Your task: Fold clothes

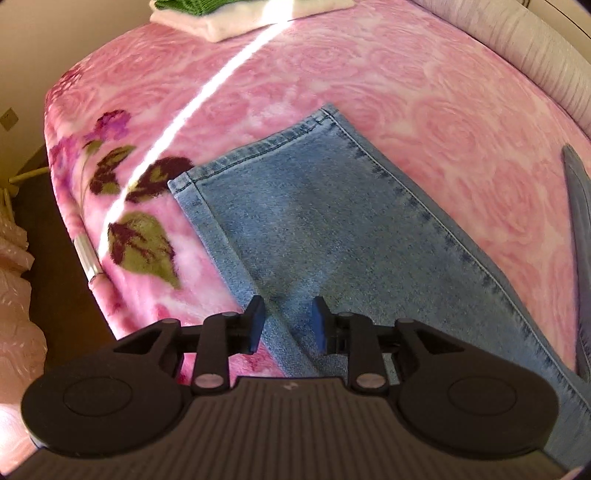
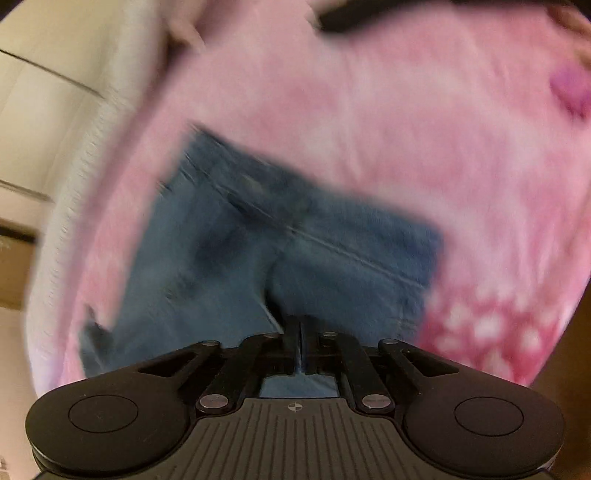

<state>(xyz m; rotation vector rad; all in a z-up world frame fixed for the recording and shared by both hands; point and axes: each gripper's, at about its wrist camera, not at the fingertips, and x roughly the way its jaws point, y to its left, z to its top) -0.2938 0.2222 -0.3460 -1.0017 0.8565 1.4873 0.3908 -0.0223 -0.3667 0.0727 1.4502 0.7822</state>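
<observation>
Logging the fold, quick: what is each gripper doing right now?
Left gripper: open, above the jeans.
Right gripper: shut on the jeans.

- The jeans (image 1: 332, 221) lie flat on the blanket (image 1: 406, 92) that covers the bed.
- A leg hem points to the far left.
- A pile of folded clothes (image 1: 229, 18) sits on the far left corner.
- A cushion (image 1: 517, 48) lies along the far right edge.

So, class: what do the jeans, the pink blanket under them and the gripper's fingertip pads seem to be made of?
Jeans: faded blue denim, judging by the mottled weave and double-stitched hem. Pink blanket: plush fleece, probably synthetic, with a fuzzy pile and embossed rose pattern. Left gripper pads: matte blue, perhaps rubber or plastic; the look leaves it open.
</observation>
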